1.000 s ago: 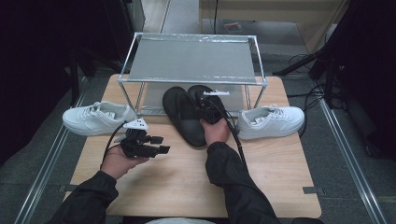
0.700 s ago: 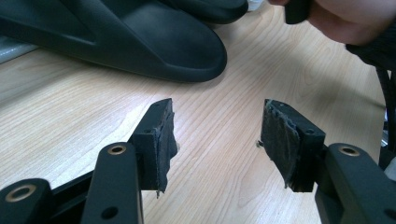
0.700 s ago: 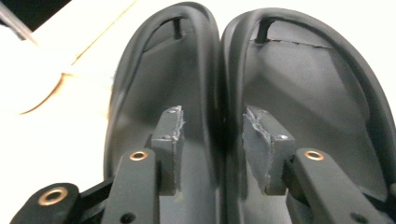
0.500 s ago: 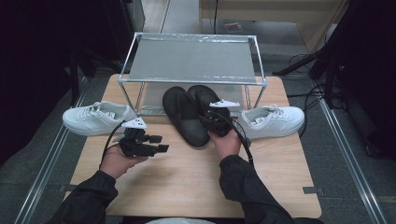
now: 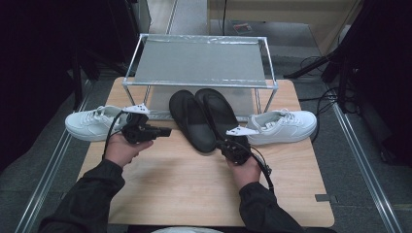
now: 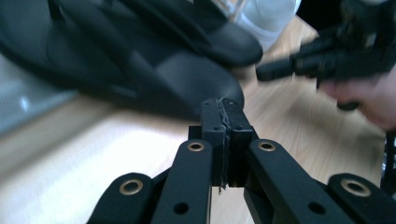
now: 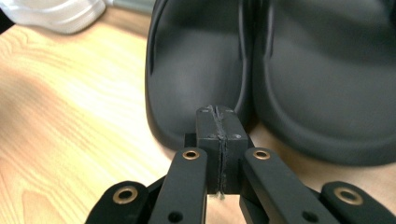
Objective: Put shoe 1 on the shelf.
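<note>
on the pale wooden desk point(image 5: 180, 179), we see two black rubber slides point(image 5: 204, 116) side by side at the middle of its far edge. our left gripper point(image 5: 163, 131) and right gripper point(image 5: 232, 147) have just closed, both pinched together on nothing, near the heels.

I see two matt black slides point(image 5: 204, 116) of smooth, rubbery foam on a pale wood-grain bench point(image 5: 184, 179) with a satin sheen. The sneakers point(image 5: 284, 127) at 9 and 3 o'clock look like smooth white leather. The rack point(image 5: 200, 63) is bright metal. My jaws are matt black plastic with brass rivets.
</note>
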`<state>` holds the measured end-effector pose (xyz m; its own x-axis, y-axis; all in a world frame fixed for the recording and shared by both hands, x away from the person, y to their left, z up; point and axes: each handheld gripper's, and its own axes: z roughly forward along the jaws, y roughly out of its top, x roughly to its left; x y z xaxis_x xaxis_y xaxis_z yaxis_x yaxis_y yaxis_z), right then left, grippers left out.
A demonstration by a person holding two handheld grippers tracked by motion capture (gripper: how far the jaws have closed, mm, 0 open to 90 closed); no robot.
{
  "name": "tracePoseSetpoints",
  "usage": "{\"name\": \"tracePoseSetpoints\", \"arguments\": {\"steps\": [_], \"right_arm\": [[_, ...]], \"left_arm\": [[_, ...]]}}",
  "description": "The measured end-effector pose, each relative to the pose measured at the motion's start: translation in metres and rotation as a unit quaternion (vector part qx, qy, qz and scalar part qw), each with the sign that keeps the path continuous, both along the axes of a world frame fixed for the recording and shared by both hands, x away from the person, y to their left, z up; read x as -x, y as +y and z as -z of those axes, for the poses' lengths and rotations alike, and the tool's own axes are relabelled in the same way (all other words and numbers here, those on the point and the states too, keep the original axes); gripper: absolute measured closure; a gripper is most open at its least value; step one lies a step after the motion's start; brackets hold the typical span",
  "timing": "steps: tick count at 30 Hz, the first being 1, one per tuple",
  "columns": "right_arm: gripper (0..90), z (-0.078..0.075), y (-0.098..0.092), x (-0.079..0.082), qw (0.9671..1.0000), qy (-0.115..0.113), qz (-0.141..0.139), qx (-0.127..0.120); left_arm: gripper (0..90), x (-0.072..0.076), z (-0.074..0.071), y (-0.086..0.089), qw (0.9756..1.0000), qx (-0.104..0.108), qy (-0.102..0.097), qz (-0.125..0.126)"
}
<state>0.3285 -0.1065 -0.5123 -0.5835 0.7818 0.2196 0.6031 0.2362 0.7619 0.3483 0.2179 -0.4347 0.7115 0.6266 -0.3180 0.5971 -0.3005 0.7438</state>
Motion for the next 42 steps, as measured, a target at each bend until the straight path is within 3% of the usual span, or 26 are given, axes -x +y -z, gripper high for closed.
{"name": "tracePoseSetpoints", "arguments": {"steps": [4, 14, 19, 23, 29, 31, 36, 42], "right_arm": [[90.0, 0.005, -0.001, 0.005, 1.0000, 0.008, -0.002, -0.002], [90.0, 0.018, 0.006, 0.009, 0.9994, 0.017, -0.016, 0.026], [90.0, 0.021, 0.003, 0.007, 0.9987, 0.021, -0.021, 0.041], [90.0, 0.024, 0.002, 0.003, 0.9986, 0.023, -0.021, 0.042], [90.0, 0.027, 0.007, -0.001, 0.9981, 0.021, -0.024, 0.052], [90.0, 0.027, 0.007, -0.002, 0.9980, 0.022, -0.026, 0.053], [89.7, 0.026, 0.008, -0.003, 0.9980, 0.027, -0.025, 0.051], [89.7, 0.021, 0.016, -0.007, 0.9983, 0.014, -0.033, 0.046]], "left_arm": [[89.8, -0.018, -0.022, -0.002, 0.9998, 0.000, -0.016, 0.006], [89.3, -0.067, -0.073, -0.010, 0.9990, -0.007, -0.044, 0.012], [88.7, -0.091, -0.093, -0.006, 0.9985, -0.011, -0.054, -0.006], [88.1, -0.107, -0.095, -0.011, 0.9979, -0.038, -0.052, -0.012], [88.0, -0.126, -0.082, -0.014, 0.9970, -0.065, -0.040, -0.016], [88.0, -0.129, -0.080, -0.012, 0.9977, -0.056, -0.035, -0.018], [88.5, -0.130, -0.079, -0.013, 0.9970, -0.064, -0.042, -0.014], [88.5, -0.130, -0.079, -0.013, 0.9972, -0.063, -0.036, -0.019]]}}
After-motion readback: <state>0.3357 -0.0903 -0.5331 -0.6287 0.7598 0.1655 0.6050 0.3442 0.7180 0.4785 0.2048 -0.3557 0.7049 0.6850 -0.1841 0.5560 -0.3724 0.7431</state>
